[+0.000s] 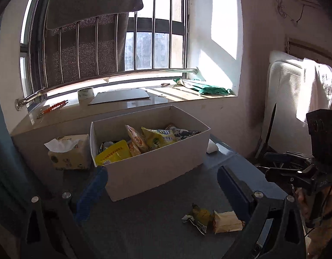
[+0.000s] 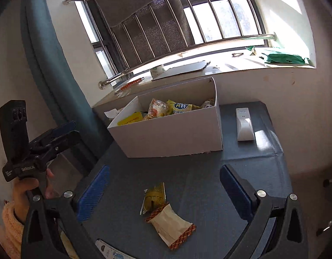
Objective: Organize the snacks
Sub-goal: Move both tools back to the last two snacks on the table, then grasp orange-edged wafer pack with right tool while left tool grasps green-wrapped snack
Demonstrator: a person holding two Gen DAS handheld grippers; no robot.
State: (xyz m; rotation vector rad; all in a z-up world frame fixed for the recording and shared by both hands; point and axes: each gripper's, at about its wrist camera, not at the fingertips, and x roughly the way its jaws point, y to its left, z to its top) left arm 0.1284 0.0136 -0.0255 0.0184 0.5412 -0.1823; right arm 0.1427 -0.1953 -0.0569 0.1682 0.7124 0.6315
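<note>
Hovering over the grey table (image 2: 209,183), your right gripper (image 2: 163,191) has its jaws spread wide and holds nothing; the left gripper (image 1: 161,185) is likewise released and empty. Two snacks lie loose on the table in front of the white box (image 2: 172,136): a yellow packet (image 2: 154,198) and a cream wrapper (image 2: 170,223) touching it, one end resting over the packet's end. The box already holds several packets.

Risks, as judged from here:
- Closing on the overlap could lift both, and one may drop short of the box.
- Thin, flat wrappers may slide out from under the pads.
- The white remote (image 2: 243,125) beside the box could get knocked.
</note>
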